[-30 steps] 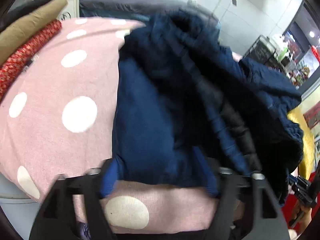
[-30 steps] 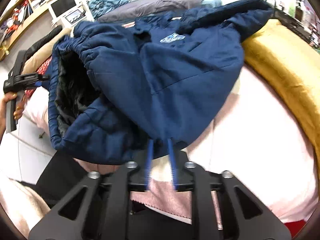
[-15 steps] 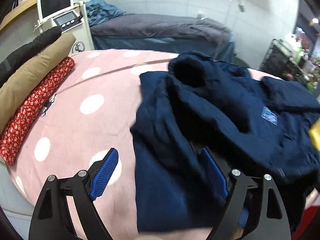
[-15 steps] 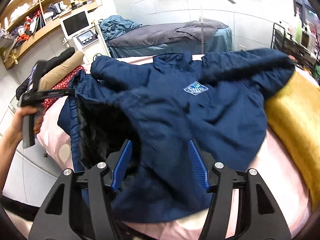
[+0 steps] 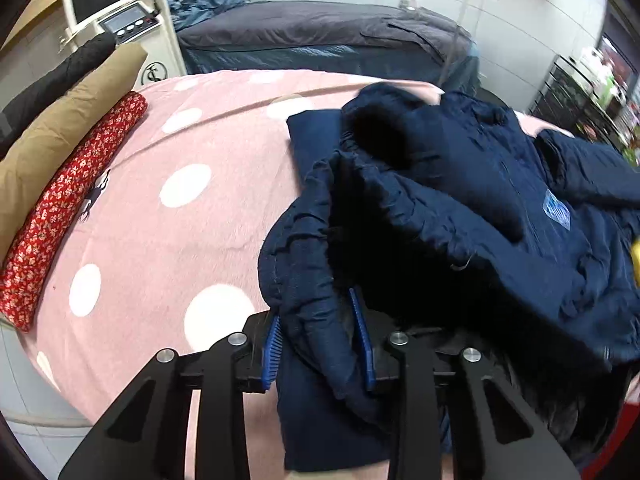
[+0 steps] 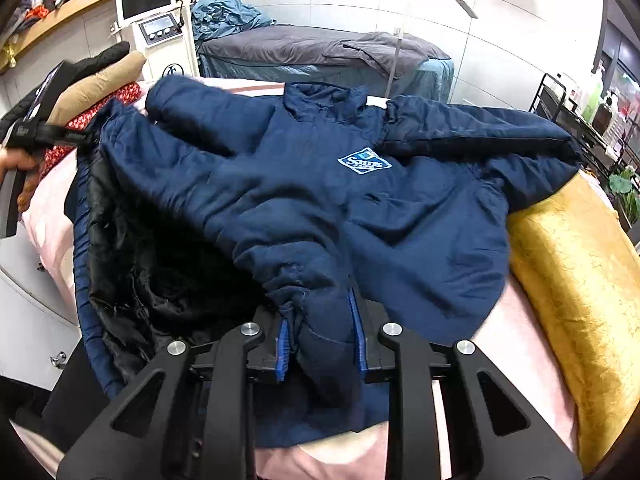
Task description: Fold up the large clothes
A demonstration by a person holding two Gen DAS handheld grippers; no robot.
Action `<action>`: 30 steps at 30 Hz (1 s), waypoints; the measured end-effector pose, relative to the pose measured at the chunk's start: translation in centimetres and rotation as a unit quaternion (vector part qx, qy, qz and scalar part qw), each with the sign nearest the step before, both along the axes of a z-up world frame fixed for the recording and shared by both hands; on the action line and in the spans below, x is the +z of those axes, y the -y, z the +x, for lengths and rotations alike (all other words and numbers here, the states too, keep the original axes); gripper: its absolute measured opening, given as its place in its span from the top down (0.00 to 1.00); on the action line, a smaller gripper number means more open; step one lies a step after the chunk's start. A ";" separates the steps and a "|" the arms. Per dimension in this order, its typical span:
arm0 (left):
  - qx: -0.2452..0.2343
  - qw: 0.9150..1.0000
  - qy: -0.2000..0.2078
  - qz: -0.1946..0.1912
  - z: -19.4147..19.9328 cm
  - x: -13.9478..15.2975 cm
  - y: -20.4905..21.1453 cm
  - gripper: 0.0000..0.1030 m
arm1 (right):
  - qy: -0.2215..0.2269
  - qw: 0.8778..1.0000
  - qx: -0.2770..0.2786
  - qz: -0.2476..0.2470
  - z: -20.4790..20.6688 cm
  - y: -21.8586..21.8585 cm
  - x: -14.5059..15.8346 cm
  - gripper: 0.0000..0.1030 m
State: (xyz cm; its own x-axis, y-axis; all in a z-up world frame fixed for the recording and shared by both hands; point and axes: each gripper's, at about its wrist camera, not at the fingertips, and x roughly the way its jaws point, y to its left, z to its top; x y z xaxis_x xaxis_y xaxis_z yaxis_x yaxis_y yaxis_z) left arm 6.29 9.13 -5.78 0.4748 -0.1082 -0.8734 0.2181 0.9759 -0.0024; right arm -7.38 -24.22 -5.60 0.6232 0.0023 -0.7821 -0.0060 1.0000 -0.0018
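Navy padded jacket (image 6: pixel 320 200) hem at 6 o'clock | left gripper (image 5: pixel 318 344), right gripper (image 6: pixel 322 344): reclosed on hem | ready to lift-fold.

The left tongs (image 5: pixel 318 340) are closed on a fold of the jacket (image 5: pixel 460 216). The right tongs (image 6: pixel 322 340) also pinch its hem between blue pads (image 6: pixel 283 350).

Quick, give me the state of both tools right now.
Left tool: closed on the hem of the navy jacket.
Right tool: closed on a bunched fold of the same jacket.
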 end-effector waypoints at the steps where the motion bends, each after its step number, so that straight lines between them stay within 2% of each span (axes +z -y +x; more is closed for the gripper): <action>1: -0.013 1.000 -0.002 0.001 -0.6 0.4 0.0 0.72 | 0.001 1.000 0.002 0.013 -0.4 0.9 0.6 0.77; 5: -0.093 0.996 -0.004 -0.004 -4.2 2.8 -0.4 0.72 | -0.007 0.999 0.017 0.031 -2.1 3.4 3.0 0.77; 8: -0.171 0.984 -0.013 -0.058 -7.2 4.7 -1.2 0.72 | -0.022 0.999 0.030 0.039 -3.6 5.0 4.2 0.77; 9: -0.207 0.974 -0.016 -0.085 -8.5 5.2 -1.6 0.72 | -0.033 0.998 0.037 0.045 -4.4 5.5 4.3 0.77; 11: -0.243 0.964 -0.026 -0.103 -10.2 5.5 -2.1 0.72 | -0.062 0.996 0.057 0.043 -5.6 6.0 3.7 0.77; 13: -0.279 0.951 -0.061 -0.120 -12.1 4.5 -2.6 0.69 | -0.095 0.993 0.066 0.038 -6.9 6.2 2.5 0.77; 15: -0.311 0.937 -0.098 -0.123 -13.7 3.2 -2.5 0.67 | -0.129 0.988 0.073 0.032 -8.2 6.3 0.8 0.77; 16: -0.330 0.930 -0.118 -0.114 -14.6 2.3 -2.3 0.60 | -0.153 0.985 0.076 0.032 -9.0 6.2 -0.3 0.77; 18: -0.365 0.915 -0.154 -0.078 -16.5 0.6 -1.6 0.52 | -0.188 0.978 0.082 0.021 -9.9 6.1 -1.8 0.72; 19: -0.380 0.907 -0.171 -0.068 -17.2 0.0 -1.4 0.50 | -0.207 0.974 0.088 0.008 -10.5 6.0 -2.5 0.65; 20: -0.395 0.896 -0.192 -0.067 -17.9 -0.4 -1.4 0.47 | -0.215 0.972 0.092 0.004 -10.7 6.1 -2.7 0.63; 21: -0.407 0.886 -0.210 -0.072 -18.4 -0.4 -1.6 0.40 | -0.226 0.969 0.099 0.001 -11.1 6.1 -3.0 0.56; 22: -0.414 0.882 -0.212 -0.077 -18.7 0.0 -1.8 0.37 | -0.238 0.966 0.104 -0.004 -11.4 6.3 -3.2 0.50; 23: -0.417 0.882 -0.206 -0.081 -18.8 0.6 -2.2 0.36 | -0.246 0.964 0.103 -0.009 -11.7 6.6 -3.2 0.42; 24: -0.416 0.882 -0.199 -0.094 -18.8 1.6 -2.9 0.32 | -0.257 0.961 0.105 -0.014 -12.0 6.9 -3.2 0.38; 25: -0.415 0.883 -0.196 -0.103 -18.7 2.3 -3.5 0.24 | -0.268 0.956 0.113 -0.022 -12.3 7.1 -3.3 0.37; 26: -0.413 0.884 -0.190 -0.108 -18.6 2.9 -4.2 0.21 | -0.274 0.953 0.119 -0.039 -12.6 7.3 -3.4 0.37; 28: -0.404 0.893 -0.166 -0.110 -17.9 3.9 -5.8 0.21 | -0.292 0.945 0.125 -0.074 -13.0 7.8 -3.5 0.34; 30: -0.370 0.909 -0.151 -0.121 -16.8 4.6 -7.4 0.16 | -0.309 0.937 0.127 -0.103 -13.3 8.2 -3.5 0.34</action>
State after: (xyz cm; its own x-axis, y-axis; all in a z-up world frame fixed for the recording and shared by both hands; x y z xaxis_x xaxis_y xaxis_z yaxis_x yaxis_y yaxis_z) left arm -10.50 16.57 -1.18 -0.0631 -0.5065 -0.8599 0.7680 0.5256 -0.3660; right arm -20.65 -32.40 -9.13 0.0501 -0.1008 -0.9936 -0.3081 0.9448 -0.1114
